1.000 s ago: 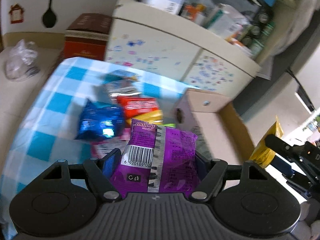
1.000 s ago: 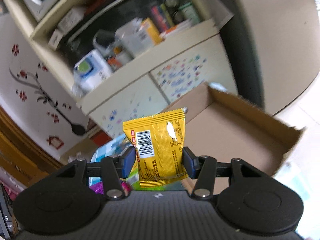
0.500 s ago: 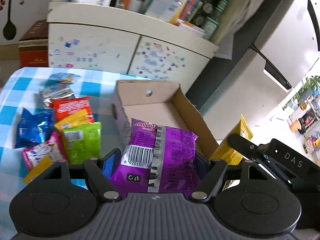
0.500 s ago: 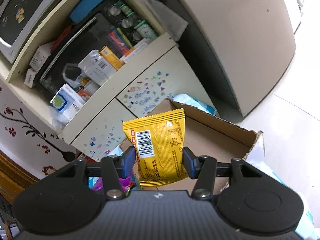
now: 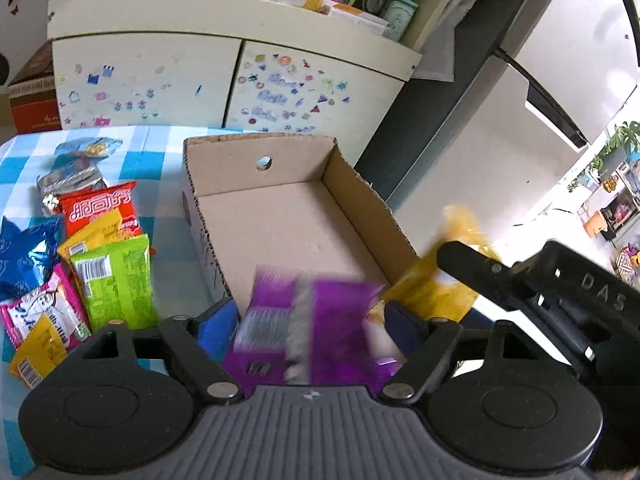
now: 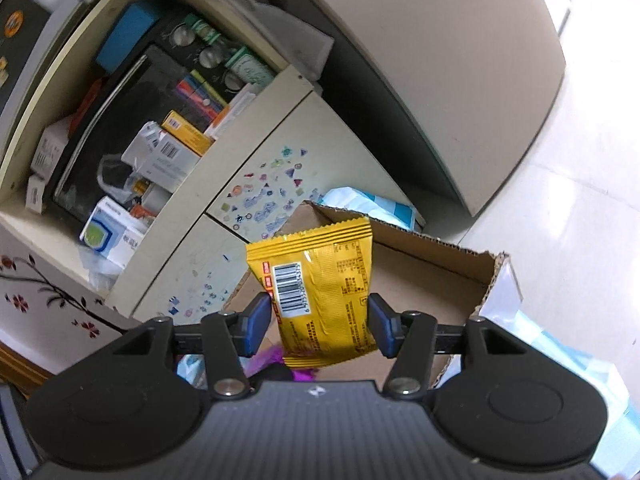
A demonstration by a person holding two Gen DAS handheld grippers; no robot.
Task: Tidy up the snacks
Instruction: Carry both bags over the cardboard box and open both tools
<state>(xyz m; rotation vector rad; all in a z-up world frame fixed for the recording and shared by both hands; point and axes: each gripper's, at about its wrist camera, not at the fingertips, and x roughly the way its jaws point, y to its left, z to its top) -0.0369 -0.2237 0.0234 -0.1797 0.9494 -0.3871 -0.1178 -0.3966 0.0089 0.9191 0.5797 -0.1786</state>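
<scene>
My left gripper (image 5: 310,322) has spread its jaws; the purple snack packet (image 5: 312,332) between them is motion-blurred and looks loose, over the near end of the open cardboard box (image 5: 360,196). My right gripper (image 6: 318,322) is shut on a yellow snack packet (image 6: 320,288), held upright above the same box (image 6: 436,276). That yellow packet also shows blurred in the left wrist view (image 5: 436,280), at the box's near right corner. The box floor is bare.
Several snack packets lie on the blue checked tablecloth (image 5: 160,152) left of the box: red (image 5: 102,210), green (image 5: 116,280), blue (image 5: 24,256), pink (image 5: 40,312). A cream cabinet (image 5: 200,80) with stickers stands behind the table.
The left jaws have widened and the purple packet has slipped lower and blurred. Both grippers have come closer over the box. The right gripper still holds the yellow packet.
</scene>
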